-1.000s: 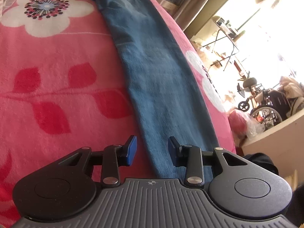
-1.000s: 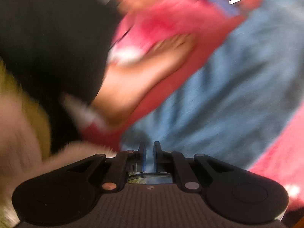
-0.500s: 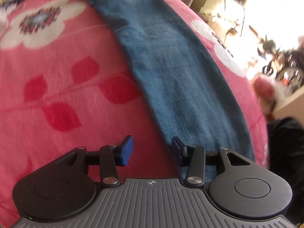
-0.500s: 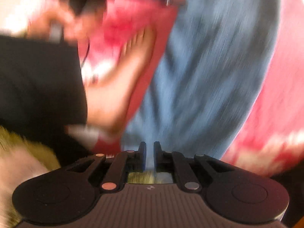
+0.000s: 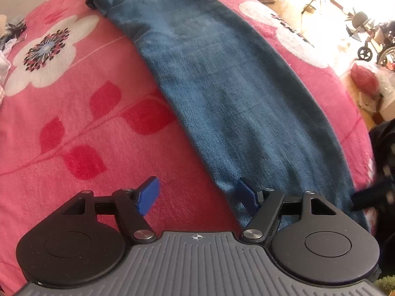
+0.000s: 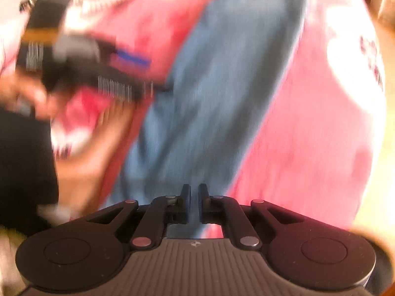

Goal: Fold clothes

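Blue jeans (image 5: 222,86), folded lengthwise, lie flat on a pink flowered blanket (image 5: 86,123). My left gripper (image 5: 197,193) points down at their near end with its jaws opening. Its right blue pad (image 5: 246,197) is over the jeans' left edge and its left pad (image 5: 148,194) is over bare blanket; neither presses on cloth. The right wrist view is blurred. There the jeans (image 6: 222,86) run up the middle, and my right gripper (image 6: 194,197) hangs shut above their near end; I cannot tell whether cloth is pinched. The left gripper (image 6: 140,74) shows at the upper left.
A person's bare foot (image 6: 98,143) rests on the blanket left of the jeans, beside a black trouser leg (image 6: 24,172). Loose clothes (image 5: 7,39) lie at the blanket's far left. Beyond the bed's right edge are a red bag (image 5: 365,79) and a wheelchair (image 5: 377,46).
The left jaws have spread much wider, and that gripper has shifted left to the jeans' left edge. The right view has rolled; the jeans now run straight up it, and the left gripper has come into sight.
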`<move>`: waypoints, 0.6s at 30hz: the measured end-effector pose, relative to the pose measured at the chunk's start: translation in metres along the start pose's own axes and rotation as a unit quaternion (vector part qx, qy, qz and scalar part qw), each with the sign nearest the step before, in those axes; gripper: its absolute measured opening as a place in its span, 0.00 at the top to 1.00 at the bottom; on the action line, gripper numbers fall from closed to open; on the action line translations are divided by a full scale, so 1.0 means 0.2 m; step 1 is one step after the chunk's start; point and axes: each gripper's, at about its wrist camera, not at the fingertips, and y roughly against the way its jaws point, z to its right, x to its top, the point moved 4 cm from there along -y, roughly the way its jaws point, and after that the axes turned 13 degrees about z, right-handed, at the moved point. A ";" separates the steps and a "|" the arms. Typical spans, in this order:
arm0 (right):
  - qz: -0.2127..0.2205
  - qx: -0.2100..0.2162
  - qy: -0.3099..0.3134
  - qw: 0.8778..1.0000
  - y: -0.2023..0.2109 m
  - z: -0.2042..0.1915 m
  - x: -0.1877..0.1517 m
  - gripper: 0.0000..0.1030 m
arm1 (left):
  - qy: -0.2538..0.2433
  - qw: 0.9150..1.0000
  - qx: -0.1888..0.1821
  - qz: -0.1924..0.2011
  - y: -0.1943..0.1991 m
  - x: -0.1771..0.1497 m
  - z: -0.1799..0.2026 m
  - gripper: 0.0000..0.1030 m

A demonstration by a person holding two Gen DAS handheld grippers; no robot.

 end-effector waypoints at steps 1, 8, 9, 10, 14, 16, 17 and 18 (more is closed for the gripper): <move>0.023 0.001 0.000 1.000 -0.02 -0.01 0.04 0.95 | -0.004 1.000 0.003 -0.001 0.00 0.00 0.01 0.30; 0.058 -0.017 0.002 0.998 -0.17 0.03 0.00 0.99 | -0.020 1.000 0.013 -0.006 -0.03 0.01 0.02 0.25; 0.060 -0.023 0.002 0.998 -0.16 0.04 -0.02 0.99 | -0.019 1.000 0.014 -0.006 -0.03 0.00 0.02 0.24; 0.068 -0.041 0.008 0.997 -0.13 0.05 -0.02 0.98 | -0.018 1.000 0.015 -0.008 -0.03 0.00 0.02 0.24; 0.117 -0.082 0.032 0.989 -0.06 0.03 0.04 0.97 | -0.023 1.000 0.019 -0.009 -0.03 0.01 0.03 0.23; 0.137 -0.063 0.025 0.988 -0.07 0.01 0.07 0.97 | -0.027 0.999 0.020 -0.008 -0.03 0.01 0.04 0.23; 0.144 -0.055 0.022 0.988 -0.08 0.01 0.08 0.97 | -0.029 0.999 0.021 -0.008 -0.03 0.01 0.04 0.23; 0.149 -0.051 0.023 0.987 -0.11 -0.01 0.08 0.97 | -0.031 0.999 0.022 -0.008 -0.03 0.01 0.04 0.23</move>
